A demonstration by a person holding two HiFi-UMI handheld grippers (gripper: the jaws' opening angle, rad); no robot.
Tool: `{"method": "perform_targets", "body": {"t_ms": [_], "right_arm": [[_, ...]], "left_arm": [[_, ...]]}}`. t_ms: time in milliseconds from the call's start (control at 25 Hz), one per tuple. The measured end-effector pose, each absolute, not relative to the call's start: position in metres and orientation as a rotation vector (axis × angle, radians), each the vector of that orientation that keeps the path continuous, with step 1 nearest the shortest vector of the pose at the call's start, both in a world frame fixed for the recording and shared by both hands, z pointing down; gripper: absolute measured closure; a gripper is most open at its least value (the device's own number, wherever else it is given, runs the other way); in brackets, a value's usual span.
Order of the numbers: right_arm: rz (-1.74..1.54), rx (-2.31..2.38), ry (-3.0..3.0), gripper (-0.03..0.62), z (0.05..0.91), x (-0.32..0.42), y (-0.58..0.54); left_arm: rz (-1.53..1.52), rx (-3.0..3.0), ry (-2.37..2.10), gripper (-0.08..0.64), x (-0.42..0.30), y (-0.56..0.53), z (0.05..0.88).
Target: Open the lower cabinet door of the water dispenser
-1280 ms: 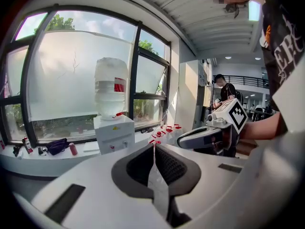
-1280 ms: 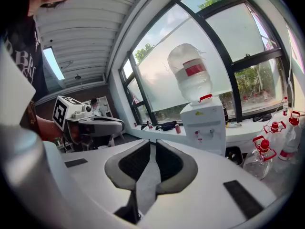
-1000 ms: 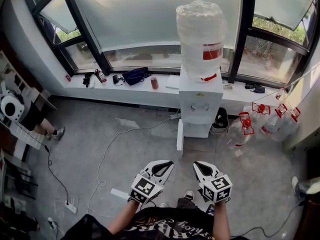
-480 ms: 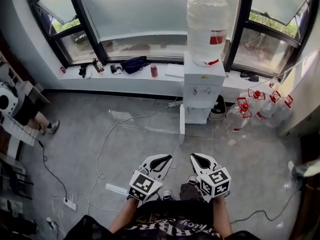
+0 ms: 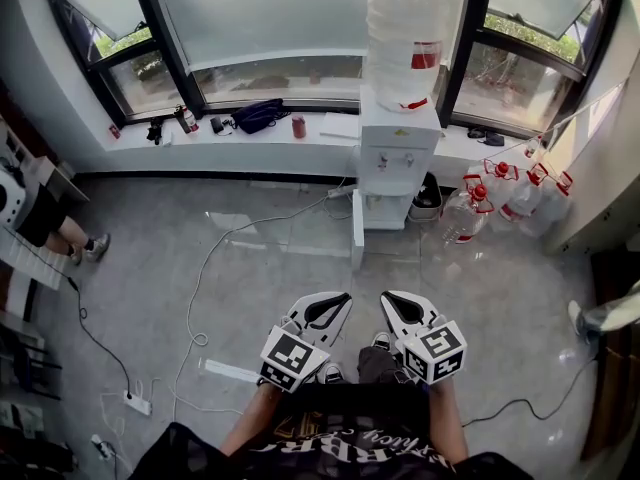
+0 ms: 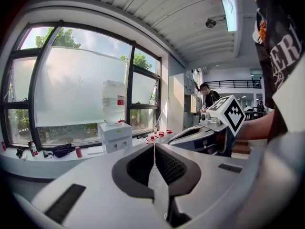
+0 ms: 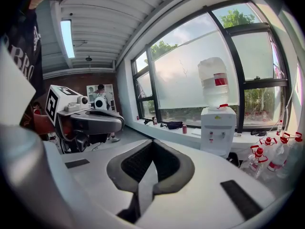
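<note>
Head view: left gripper point(image 5: 340, 300) and right gripper point(image 5: 388, 300) are hovering, jaws closed and empty, well apart from the water dispenser point(image 5: 398, 153), whose lower cabinet door point(image 5: 357, 233) is standing open.

- The water dispenser point(image 5: 398, 153) is seen in white, and its lower cabinet door point(image 5: 357, 230) in white as well.
- The water bottle point(image 5: 403, 38) on top is shown as translucent white, banded by a red label.
- The left gripper point(image 5: 338, 300) and right gripper point(image 5: 392, 300) are finished in pale grey, with black pads point(image 6: 138, 163).
- A black-and-white square marker pattern is carried on each cube point(image 5: 292, 358).
- The floor point(image 5: 250, 268) is rendered in glossy grey.
- The window frames point(image 5: 163, 38) are painted black.
- The spare bottles point(image 5: 465, 213) are clear and capped in red.
- A black bag point(image 5: 258, 116) and a red can point(image 5: 298, 126) are set against the white sill point(image 5: 250, 150).
</note>
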State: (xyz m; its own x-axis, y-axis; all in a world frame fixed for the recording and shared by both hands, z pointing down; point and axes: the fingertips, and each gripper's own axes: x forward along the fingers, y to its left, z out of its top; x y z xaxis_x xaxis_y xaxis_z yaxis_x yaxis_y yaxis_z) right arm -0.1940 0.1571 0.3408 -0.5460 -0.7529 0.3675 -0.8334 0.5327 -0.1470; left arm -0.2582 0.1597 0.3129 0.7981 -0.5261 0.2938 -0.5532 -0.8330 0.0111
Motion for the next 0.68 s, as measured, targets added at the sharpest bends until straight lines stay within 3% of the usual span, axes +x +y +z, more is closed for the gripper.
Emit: {"method": "perform_targets", "body": {"t_ms": [680], "right_arm": [[0.381, 1.313, -2.533, 0.578, 0.331, -0.214, 0.175]], "left_arm": [[0.414, 2.934, -0.843, 0.540, -0.263, 0.189, 0.306]]}}
